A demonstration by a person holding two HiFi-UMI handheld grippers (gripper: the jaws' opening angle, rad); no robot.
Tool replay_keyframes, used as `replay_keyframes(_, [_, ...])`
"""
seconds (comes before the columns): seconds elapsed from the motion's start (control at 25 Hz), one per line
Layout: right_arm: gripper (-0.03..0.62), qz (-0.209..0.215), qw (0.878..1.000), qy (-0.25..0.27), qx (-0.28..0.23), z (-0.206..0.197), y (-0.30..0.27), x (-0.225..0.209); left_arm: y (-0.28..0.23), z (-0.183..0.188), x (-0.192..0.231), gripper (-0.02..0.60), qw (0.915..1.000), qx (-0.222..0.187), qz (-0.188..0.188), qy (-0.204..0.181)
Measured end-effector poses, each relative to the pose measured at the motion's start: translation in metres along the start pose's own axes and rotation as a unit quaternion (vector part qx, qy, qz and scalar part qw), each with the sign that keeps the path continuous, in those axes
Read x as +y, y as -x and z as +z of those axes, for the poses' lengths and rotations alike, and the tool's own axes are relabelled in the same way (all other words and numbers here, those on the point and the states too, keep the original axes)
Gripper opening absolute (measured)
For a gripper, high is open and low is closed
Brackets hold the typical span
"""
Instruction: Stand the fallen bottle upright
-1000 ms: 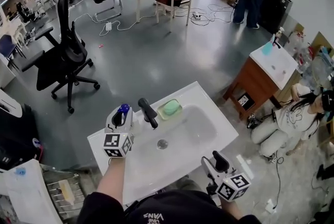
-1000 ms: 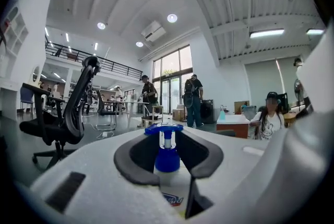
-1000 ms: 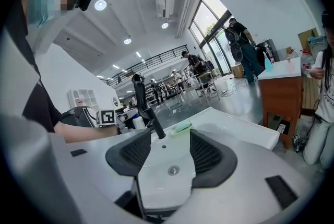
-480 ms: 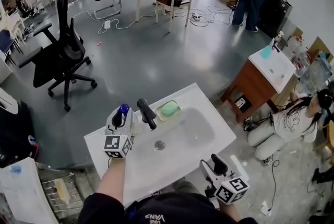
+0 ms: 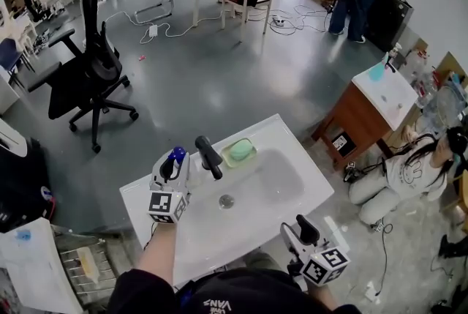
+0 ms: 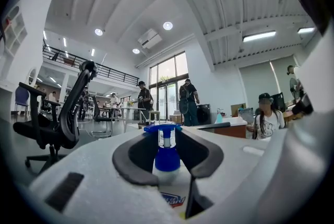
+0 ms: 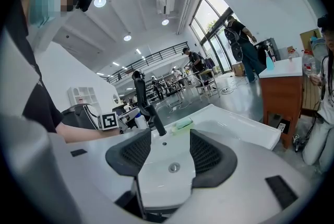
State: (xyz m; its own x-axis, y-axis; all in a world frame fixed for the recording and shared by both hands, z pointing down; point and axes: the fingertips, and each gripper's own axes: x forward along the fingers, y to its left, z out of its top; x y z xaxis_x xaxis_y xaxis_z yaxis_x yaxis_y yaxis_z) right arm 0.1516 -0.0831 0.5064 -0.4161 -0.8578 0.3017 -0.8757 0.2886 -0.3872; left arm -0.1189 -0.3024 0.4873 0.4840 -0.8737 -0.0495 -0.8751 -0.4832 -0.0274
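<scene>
A white pump bottle with a blue cap [image 5: 174, 154] is held over the back left corner of the white sink [image 5: 292, 151], just left of the black faucet [image 5: 207, 157]. My left gripper [image 5: 171, 166] is shut on its body. In the left gripper view the bottle [image 6: 169, 186] stands cap-up between the black pads [image 6: 134, 160], and the left gripper [image 6: 168, 152] points level. My right gripper [image 5: 302, 228] hangs open off the sink's front right edge with nothing in it. The right gripper [image 7: 169, 151] looks across the basin at the bottle [image 7: 140, 121].
A green soap [image 5: 238, 151] lies in a dish behind the basin, and the drain [image 5: 227, 200] sits in its middle. A black office chair [image 5: 91, 71] stands far left. A wooden cabinet [image 5: 362, 118] and a crouching person [image 5: 413, 162] are on the right. A wire basket [image 5: 84, 261] is at lower left.
</scene>
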Motion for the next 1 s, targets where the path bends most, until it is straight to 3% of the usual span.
replay_keyframes(0.44, [0.218, 0.010, 1.000, 0.005, 0.000, -0.002, -0.005, 0.009, 0.010, -0.004, 0.000, 0.109, 0.9993, 0.037, -0.012, 0.000])
replay_keyframes(1.0, [0.218, -0.001, 1.000, 0.004, -0.004, 0.000, 0.002, 0.009, 0.010, -0.003, 0.003, 0.124, 0.9995, 0.030, 0.000, -0.010])
